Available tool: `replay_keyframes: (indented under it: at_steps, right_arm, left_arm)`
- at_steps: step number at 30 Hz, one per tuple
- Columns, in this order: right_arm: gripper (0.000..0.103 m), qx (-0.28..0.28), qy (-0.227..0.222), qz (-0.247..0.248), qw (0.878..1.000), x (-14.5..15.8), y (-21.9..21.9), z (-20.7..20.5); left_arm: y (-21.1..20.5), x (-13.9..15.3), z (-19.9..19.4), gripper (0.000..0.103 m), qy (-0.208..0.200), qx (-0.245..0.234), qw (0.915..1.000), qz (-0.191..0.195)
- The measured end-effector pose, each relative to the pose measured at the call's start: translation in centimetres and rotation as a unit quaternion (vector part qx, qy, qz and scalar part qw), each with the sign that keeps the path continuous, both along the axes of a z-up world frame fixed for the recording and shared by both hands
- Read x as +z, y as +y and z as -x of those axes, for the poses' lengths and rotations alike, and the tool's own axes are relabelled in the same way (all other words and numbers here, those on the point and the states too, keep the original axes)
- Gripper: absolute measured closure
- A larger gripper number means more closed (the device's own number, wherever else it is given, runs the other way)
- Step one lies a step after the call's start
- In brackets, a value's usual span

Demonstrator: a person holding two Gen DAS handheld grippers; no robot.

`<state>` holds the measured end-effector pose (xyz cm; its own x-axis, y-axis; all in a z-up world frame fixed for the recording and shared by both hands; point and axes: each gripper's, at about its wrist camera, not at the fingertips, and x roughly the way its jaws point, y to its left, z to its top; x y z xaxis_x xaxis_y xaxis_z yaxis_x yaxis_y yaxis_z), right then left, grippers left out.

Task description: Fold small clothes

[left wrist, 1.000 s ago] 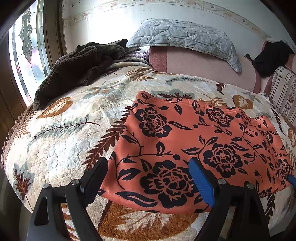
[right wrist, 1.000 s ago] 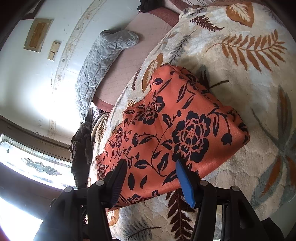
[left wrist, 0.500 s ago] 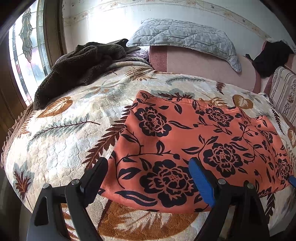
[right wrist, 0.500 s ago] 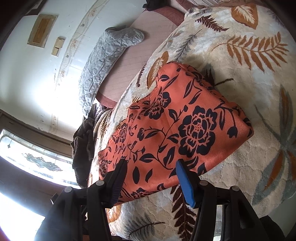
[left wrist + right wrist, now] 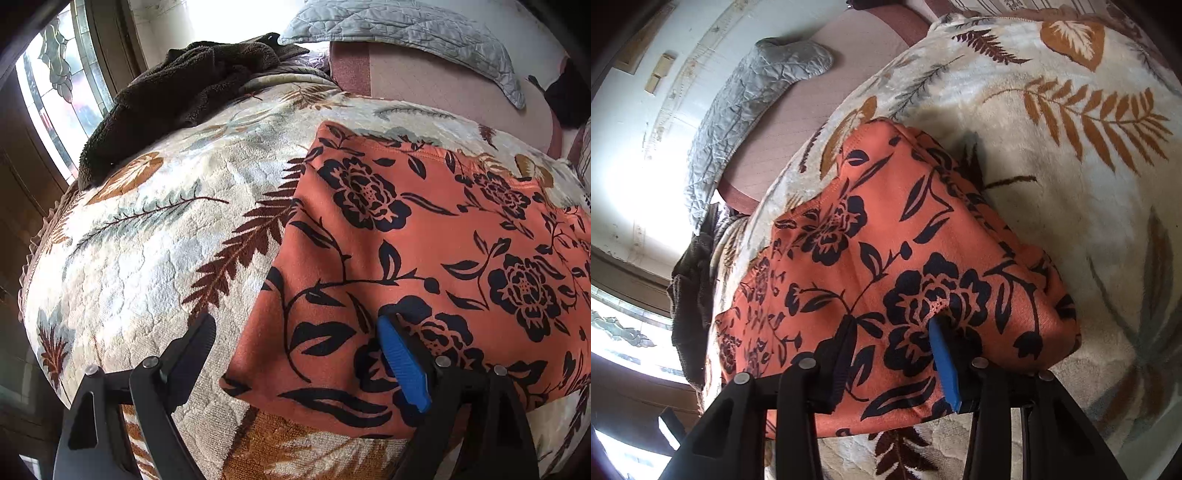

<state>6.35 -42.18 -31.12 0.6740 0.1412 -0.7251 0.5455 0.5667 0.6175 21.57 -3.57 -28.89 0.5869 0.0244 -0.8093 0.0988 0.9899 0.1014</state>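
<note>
Orange floral garment (image 5: 424, 258) nearer, both tools lowered

The orange floral garment (image 5: 424, 258) runs off the left-wrist view's right edge.

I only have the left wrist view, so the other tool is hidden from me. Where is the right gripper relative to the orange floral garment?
Observer: The right gripper is open, with both fingers over the orange garment close to its near edge.
Operator: Is it gripping cloth yet?
Observer: No. The tip of the blue finger seems to touch the fabric, but nothing is pinched between the jaws.
Operator: Where is the garment's right corner?
Observer: The right corner lies on the leaf-print blanket, to the right of the blue finger.
</note>
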Motion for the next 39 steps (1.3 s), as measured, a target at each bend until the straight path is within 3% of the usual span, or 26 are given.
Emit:
replay_keyframes:
  at_steps: [3, 5, 7, 10, 13, 17, 19, 21, 22, 23, 24, 25, 26, 28, 30, 34, 35, 37, 39]
  right_arm:
    - [0.056, -0.010, -0.036, -0.017, 0.999, 0.9, -0.4, 1.9]
    - [0.045, -0.014, -0.047, -0.027, 0.998, 1.4, -0.5, 3.2]
    - [0.042, -0.010, -0.055, -0.047, 0.997, 1.5, -0.5, 4.3]
    - [0.042, -0.007, -0.048, -0.116, 0.992, -0.1, -0.3, 5.4]
    - [0.040, -0.018, -0.043, -0.181, 0.982, -1.9, -0.1, 5.6]
    - [0.040, -0.056, -0.035, -0.210, 0.976, -4.2, -0.6, 4.3]
    - [0.040, -0.100, -0.059, -0.248, 0.962, -5.5, -1.5, 4.2]
    - [0.040, -0.130, -0.084, -0.255, 0.955, -5.9, -2.3, 3.9]
    - [0.040, -0.140, -0.090, -0.244, 0.955, -5.7, -2.6, 3.6]
    - [0.040, -0.145, -0.095, -0.231, 0.957, -5.5, -2.8, 3.3]
    - [0.041, -0.144, -0.099, -0.221, 0.959, -5.4, -3.0, 2.9]
    - [0.042, -0.144, -0.099, -0.211, 0.962, -5.2, -3.2, 2.4]
    - [0.048, -0.143, -0.098, -0.201, 0.964, -5.1, -3.3, 2.1]
    - [0.071, -0.136, -0.085, -0.185, 0.970, -5.0, -3.5, 1.4]
    - [0.084, -0.130, -0.077, -0.169, 0.974, -4.7, -3.5, 1.2]
    - [0.086, -0.105, -0.119, -0.082, 0.984, -1.0, -2.6, 1.3]
    - [0.086, -0.098, -0.122, -0.072, 0.985, -0.5, -2.4, 1.0]
    - [0.086, -0.094, -0.106, -0.073, 0.987, -0.8, -2.2, 0.6]
    - [0.082, -0.106, -0.074, -0.088, 0.988, -1.8, -2.4, 0.2]
  left_arm:
    - [0.3, 0.9, 0.7, 0.014, -0.002, -0.011, 0.9998, 0.015]
    - [1.6, 1.2, 1.3, 0.014, 0.011, -0.001, 0.9987, 0.049]
    - [3.2, 1.4, 1.6, 0.014, 0.029, 0.017, 0.9955, 0.089]
    - [5.9, 0.9, 2.3, 0.014, 0.052, 0.055, 0.9877, 0.137]
    - [7.4, 0.1, 2.2, 0.014, 0.084, 0.073, 0.9733, 0.201]
    - [7.5, -0.3, 1.2, 0.014, 0.076, 0.080, 0.9661, 0.233]
    - [7.2, -0.2, 0.5, 0.014, 0.061, 0.090, 0.9634, 0.245]
    - [7.0, -0.2, -0.2, 0.014, 0.050, 0.090, 0.9570, 0.271]
    - [7.0, -0.3, -0.7, 0.019, 0.044, 0.091, 0.9525, 0.287]
    - [6.9, -0.4, -1.2, 0.038, 0.038, 0.091, 0.9486, 0.301]
    - [6.7, -0.6, -1.7, 0.051, 0.041, 0.087, 0.9459, 0.310]
    - [6.3, -1.1, -2.3, 0.072, 0.050, 0.083, 0.9446, 0.314]
    - [6.1, -1.4, -2.5, 0.079, 0.054, 0.083, 0.9446, 0.313]
    - [5.7, -1.2, -2.3, 0.091, 0.040, 0.078, 0.9448, 0.316]
    - [5.1, 0.0, -1.7, 0.095, 0.018, 0.059, 0.9508, 0.304]
    - [5.8, 2.3, -0.3, 0.098, -0.019, 0.041, 0.9517, 0.304]
    - [5.9, 2.6, 0.0, 0.098, -0.027, 0.041, 0.9556, 0.291]
    - [5.8, 2.2, 0.0, 0.097, -0.018, 0.046, 0.9660, 0.254]
    - [5.6, 1.0, -0.6, 0.097, 0.014, 0.054, 0.9688, 0.242]
